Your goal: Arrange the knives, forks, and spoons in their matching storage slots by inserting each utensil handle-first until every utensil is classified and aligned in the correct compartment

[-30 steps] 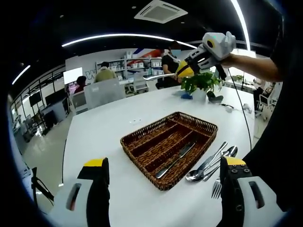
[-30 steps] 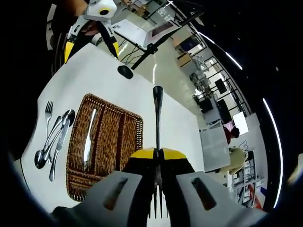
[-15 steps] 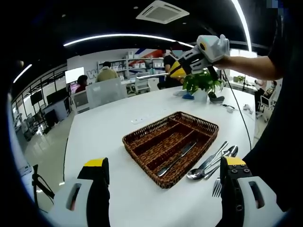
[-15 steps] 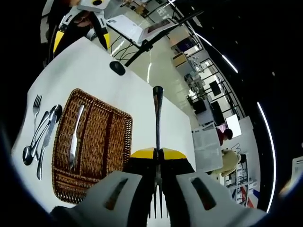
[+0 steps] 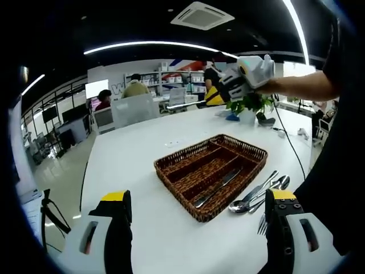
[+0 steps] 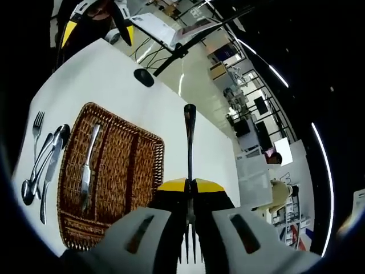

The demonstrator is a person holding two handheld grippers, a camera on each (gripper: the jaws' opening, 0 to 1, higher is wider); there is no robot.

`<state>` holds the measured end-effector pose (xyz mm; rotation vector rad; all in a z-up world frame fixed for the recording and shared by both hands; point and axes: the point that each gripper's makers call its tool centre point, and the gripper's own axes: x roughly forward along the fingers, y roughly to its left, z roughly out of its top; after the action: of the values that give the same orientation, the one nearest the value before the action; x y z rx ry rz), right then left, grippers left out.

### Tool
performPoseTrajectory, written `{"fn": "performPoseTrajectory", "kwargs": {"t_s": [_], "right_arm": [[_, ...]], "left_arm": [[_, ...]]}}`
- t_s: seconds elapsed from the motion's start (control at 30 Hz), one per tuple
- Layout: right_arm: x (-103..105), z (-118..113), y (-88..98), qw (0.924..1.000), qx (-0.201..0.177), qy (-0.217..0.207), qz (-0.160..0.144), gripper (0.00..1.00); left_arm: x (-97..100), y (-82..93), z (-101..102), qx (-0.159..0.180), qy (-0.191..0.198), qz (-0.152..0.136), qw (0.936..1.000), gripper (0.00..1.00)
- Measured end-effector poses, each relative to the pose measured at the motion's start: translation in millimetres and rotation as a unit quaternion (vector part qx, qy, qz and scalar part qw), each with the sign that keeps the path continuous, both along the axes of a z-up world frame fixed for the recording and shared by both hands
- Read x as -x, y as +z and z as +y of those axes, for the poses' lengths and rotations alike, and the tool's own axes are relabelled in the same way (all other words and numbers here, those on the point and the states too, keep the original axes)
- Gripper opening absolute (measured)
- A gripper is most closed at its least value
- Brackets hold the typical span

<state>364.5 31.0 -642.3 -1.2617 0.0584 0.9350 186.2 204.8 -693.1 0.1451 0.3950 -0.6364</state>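
A brown wicker tray (image 5: 188, 153) with long compartments lies on the white table, one knife (image 5: 217, 188) in its nearest compartment. Loose spoons and a knife (image 5: 259, 193) and a fork (image 5: 263, 224) lie beside it at the right. My left gripper (image 5: 199, 228) hangs open and empty in front of the tray. My right gripper (image 5: 246, 73) is held high beyond the tray, shut on a fork (image 5: 183, 104). In the right gripper view the right gripper (image 6: 190, 184) grips that fork (image 6: 190, 137) near its tines, handle pointing away, above the tray (image 6: 125, 121) and its knife (image 6: 87, 166).
A potted plant (image 5: 246, 104) stands at the table's far side, with a cable trailing near it. A dark oval object (image 6: 144, 77) lies on the table beyond the tray. Loose cutlery (image 6: 40, 165) lies along the tray's side. Desks, chairs and seated people fill the room behind.
The right gripper with the fork has dropped a little and drifted left in the left gripper view. Both views have shifted slightly. The left gripper stays open.
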Motion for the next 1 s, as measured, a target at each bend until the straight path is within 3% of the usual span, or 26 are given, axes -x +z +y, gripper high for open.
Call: {"fn": "performPoseTrajectory", "kwargs": {"t_s": [0.17, 0.53, 1.0], "right_arm": [[-8, -1, -8.7, 0.9997, -0.007, -0.011, -0.021, 0.01], [-8, 1, -27.1, 0.9999, -0.007, -0.014, -0.006, 0.00], [-8, -1, -68.3, 0.9997, 0.007, -0.021, 0.003, 0.00]], "left_arm": [[-0.4, -4.5, 4, 0.004, 0.010, 0.001, 0.9999, 0.99], [-4.5, -10.1, 6, 0.012, 0.018, 0.002, 0.9998, 0.99], [-1.7, -14.3, 11, 0.013, 0.023, 0.008, 0.9996, 0.98]]}}
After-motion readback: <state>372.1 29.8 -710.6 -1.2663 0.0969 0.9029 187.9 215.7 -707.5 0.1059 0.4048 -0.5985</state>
